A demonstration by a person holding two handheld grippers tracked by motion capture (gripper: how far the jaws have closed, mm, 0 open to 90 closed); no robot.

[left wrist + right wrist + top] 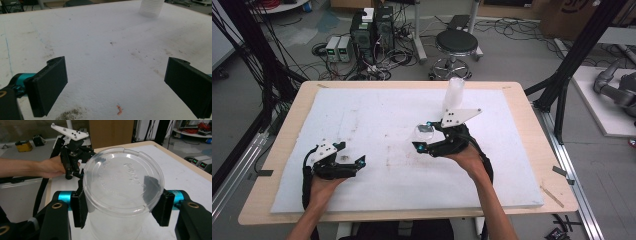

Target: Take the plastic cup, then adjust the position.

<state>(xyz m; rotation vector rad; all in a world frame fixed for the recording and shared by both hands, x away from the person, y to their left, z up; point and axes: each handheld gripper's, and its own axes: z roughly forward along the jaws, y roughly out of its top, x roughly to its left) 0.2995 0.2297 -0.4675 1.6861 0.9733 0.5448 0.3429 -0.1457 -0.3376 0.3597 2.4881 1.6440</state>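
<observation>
the right gripper (120, 207) clamps a clear plastic cup (122, 192) near the white cup stack (454, 95), likely for stacking; the left gripper (117, 85) rests open.

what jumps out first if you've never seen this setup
The clear plastic cup clamped in the right tool, held above the middle of the white foam pad. Next, the tall stack of cups standing near the pad's far edge. The left tool waits open, holding nothing, at the near left.
</observation>
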